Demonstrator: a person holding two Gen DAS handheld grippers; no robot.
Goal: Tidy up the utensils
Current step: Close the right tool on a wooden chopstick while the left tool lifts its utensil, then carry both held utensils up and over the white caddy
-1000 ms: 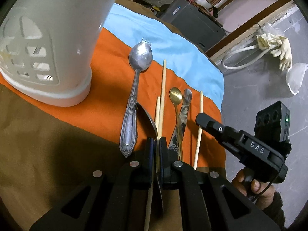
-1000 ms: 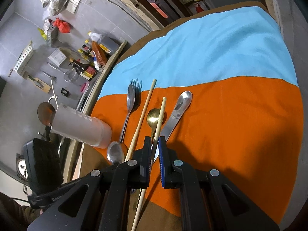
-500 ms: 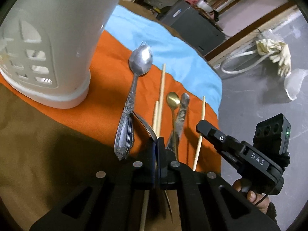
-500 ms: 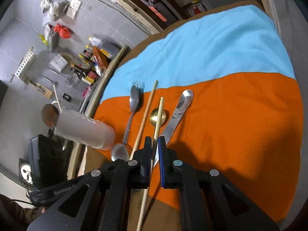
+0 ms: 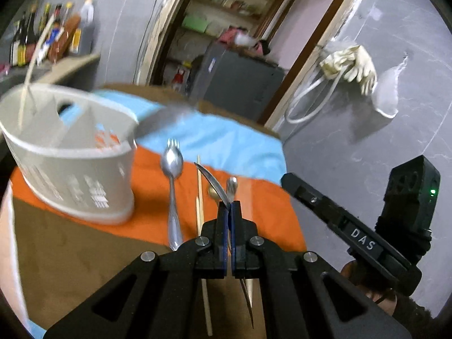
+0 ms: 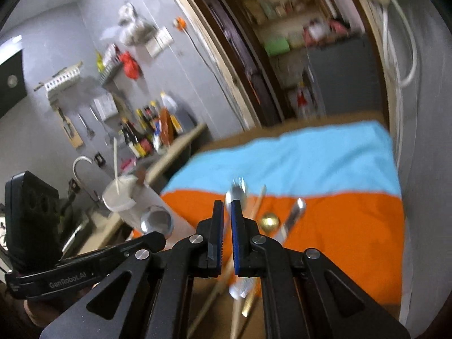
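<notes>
At lower centre of the left wrist view, the left hand-held gripper (image 5: 229, 207) pinches a spoon (image 5: 212, 180), its long axis up-left toward the utensil holder (image 5: 70, 175) at frame left; the right hand-held gripper (image 6: 227, 207), farther off, clamps a chopstick (image 6: 235, 316).

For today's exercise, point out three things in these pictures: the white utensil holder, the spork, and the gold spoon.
white utensil holder (image 5: 84, 195), left wrist view, on its perforated front wall.
spork (image 5: 171, 162), left wrist view, on its bowl.
gold spoon (image 6: 269, 221), right wrist view, on its round bowl.
</notes>
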